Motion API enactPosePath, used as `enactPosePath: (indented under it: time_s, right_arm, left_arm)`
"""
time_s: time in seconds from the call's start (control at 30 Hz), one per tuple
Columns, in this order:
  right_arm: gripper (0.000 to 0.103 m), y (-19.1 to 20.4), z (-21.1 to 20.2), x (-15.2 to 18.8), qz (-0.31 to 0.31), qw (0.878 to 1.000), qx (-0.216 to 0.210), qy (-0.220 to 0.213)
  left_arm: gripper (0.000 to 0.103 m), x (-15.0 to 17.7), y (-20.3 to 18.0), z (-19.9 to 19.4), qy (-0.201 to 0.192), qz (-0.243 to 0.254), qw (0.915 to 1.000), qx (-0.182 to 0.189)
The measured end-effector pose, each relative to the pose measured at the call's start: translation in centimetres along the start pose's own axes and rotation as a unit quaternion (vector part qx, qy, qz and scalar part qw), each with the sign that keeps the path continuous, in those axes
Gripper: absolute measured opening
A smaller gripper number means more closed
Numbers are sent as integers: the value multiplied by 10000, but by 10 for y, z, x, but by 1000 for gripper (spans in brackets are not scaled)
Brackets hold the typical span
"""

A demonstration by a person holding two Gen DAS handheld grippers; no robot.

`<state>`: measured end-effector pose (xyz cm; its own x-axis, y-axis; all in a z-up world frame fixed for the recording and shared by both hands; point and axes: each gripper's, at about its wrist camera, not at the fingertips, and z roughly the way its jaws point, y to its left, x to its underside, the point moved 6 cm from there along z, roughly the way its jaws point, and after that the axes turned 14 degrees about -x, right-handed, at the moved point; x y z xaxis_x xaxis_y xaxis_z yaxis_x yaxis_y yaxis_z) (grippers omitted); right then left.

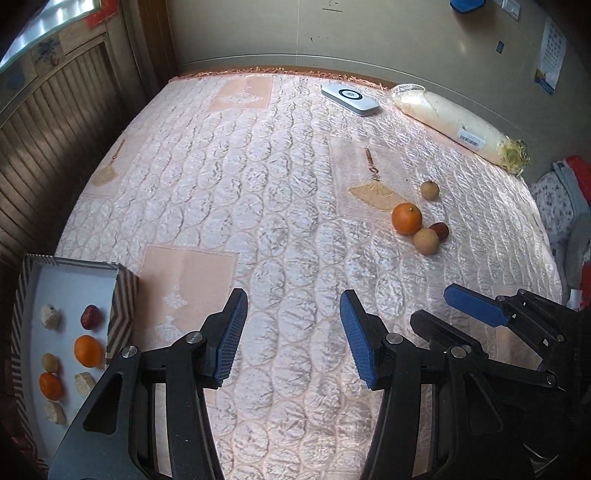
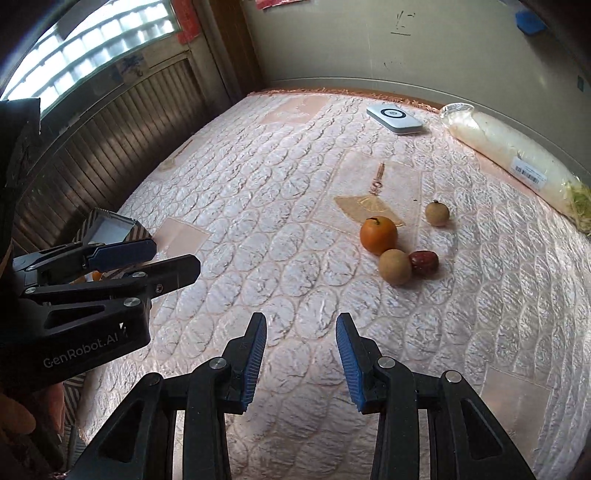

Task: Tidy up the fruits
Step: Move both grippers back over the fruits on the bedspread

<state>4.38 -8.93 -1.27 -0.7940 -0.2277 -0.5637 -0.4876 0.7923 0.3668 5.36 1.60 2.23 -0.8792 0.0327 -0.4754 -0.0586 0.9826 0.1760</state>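
Left gripper (image 1: 293,336), right gripper (image 2: 301,360) agape, empty.

surface: pink quilted cover (image 1: 229,192) spread ahead of the claw | left: dark slatted wood panelling (image 1: 55,122) with a bright window (image 2: 92,40) above | ahead: pale scuffed wall (image 1: 351,33) | far right: calendar (image 1: 550,59) hung on wall | light: daylight cast from left

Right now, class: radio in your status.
Left gripper and right gripper open, empty. Four fruits loose on the quilt; striped box part-filled. Path clear.
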Motion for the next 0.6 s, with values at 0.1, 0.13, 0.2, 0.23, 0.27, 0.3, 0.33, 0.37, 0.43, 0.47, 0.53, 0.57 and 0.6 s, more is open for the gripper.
enactPosePath:
  time_s: [0.1,0.13,0.2,0.23,0.27,0.3,0.33,0.37,0.43,0.47,0.53,0.57,0.6]
  right_arm:
    - [38,-16,-6,3,106,9999,67,-25]
    - [38,-21,-8,4,149,9998,91,-34]
    - [38,-33,-12,6,241,9996,137,-58]
    - [38,-39,-13,7,285,9994,158,-68]
    - [38,-45,-14,8,319,9993,185,-80]
    - [38,-50,-16,8,353,9991,215,-94]
    - [38,-55,-17,8,391,9989,237,-111]
    - [38,-61,-17,8,428,9987,241,-118]
    - [38,-70,-17,6,474,9985,245,-137]
    - [38,-73,-17,4,478,9985,239,-144]
    - [38,-76,-14,0,454,9987,196,-152]
    - [38,-77,-13,-2,440,9988,180,-146]
    - [38,-78,-11,-4,425,9989,167,-143]
  left_arm:
    - [52,-4,-12,2,-1,66,10000,60]
    - [52,-5,-16,3,8,80,9999,81]
    - [52,-6,-23,5,27,107,9999,115]
    - [52,-6,-25,6,38,118,9998,125]
    - [52,-7,-28,7,52,125,9998,136]
    - [52,-7,-30,8,67,129,9998,150]
    - [52,-8,-32,10,82,134,9997,163]
    - [52,-9,-34,11,97,141,9997,168]
    - [52,-11,-36,12,110,147,9997,169]
    - [52,-13,-37,13,111,146,9997,172]
    - [52,-14,-38,14,115,148,9997,169]
    - [52,-16,-38,15,126,147,9997,167]
    - [52,-18,-39,15,136,135,9997,169]
